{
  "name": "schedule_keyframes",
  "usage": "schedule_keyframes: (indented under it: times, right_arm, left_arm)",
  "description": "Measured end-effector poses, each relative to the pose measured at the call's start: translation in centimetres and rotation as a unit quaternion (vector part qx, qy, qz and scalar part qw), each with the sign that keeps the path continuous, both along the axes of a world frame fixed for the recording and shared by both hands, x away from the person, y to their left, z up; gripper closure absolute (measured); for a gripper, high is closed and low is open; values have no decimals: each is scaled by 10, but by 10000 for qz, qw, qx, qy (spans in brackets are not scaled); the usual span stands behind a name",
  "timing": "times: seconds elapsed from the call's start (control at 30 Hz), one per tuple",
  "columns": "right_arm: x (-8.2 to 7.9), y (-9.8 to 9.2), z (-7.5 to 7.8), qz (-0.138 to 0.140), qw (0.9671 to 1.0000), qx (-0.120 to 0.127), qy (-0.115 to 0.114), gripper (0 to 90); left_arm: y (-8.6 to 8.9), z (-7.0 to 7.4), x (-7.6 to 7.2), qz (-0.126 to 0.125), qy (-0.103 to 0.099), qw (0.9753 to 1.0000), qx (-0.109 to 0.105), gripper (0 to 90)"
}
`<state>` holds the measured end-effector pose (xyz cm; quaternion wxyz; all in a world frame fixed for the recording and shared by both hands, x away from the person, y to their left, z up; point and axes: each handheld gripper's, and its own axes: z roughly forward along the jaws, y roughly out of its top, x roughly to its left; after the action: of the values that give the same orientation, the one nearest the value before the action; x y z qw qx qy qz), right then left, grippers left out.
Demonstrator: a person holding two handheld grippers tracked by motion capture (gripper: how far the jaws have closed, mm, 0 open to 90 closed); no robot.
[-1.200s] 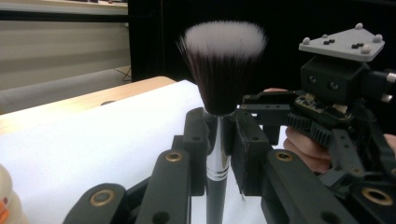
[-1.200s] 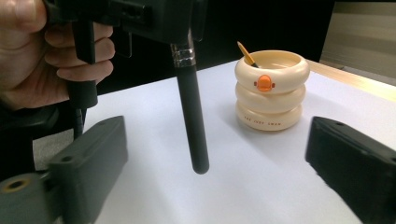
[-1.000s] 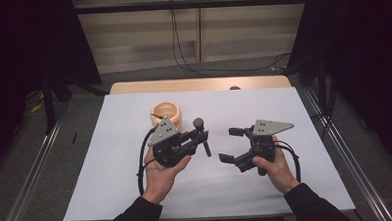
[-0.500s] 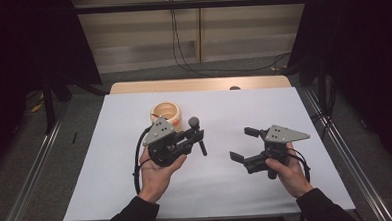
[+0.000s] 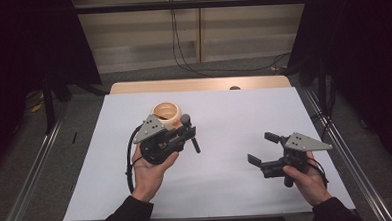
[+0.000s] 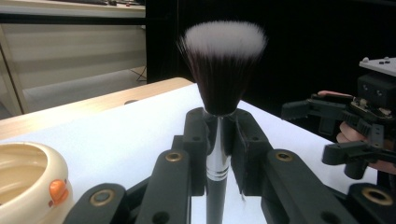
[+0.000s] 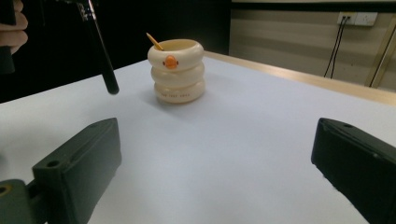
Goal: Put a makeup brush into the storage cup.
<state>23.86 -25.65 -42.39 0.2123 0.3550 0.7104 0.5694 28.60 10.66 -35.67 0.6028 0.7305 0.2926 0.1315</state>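
Left of centre in the high view, the left claw [image 5: 184, 136] is clamped on a makeup brush [image 5: 190, 134], pinching its shiny metal collar. In the left gripper view the brush stands straight up between the jaws, dark bristles flaring into a soft white-tipped dome, while its slim black handle points down toward the white bench [image 5: 227, 189]. Just behind that claw, toward the top of the frame, sits a cream holder [image 5: 166, 114] shaped like stacked rounded rings, glossy, with a small orange beak on its front and a thin stick leaning inside. The holder lies close beyond the brush, so I'd judge the left hand [image 5: 149, 170] far better placed to drop it in. The right claw [image 5: 263, 148], at the lower right, is spread wide and holds nothing, well apart from the holder.
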Motion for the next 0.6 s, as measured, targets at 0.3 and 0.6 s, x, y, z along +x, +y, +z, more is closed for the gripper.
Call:
schedule_keyframes:
  times: [0.3, 0.6]
  right_arm:
    - [-16, -16, -3, -384, 9993, -26, -39, 21]
    - [-26, -27, -15, -598, 9981, -140, -99, 0]
  left_arm:
    - [10, 7, 6, 63, -55, 10000, -46, 775]
    - [28, 15, 16, 185, -109, 9998, -24, 775]
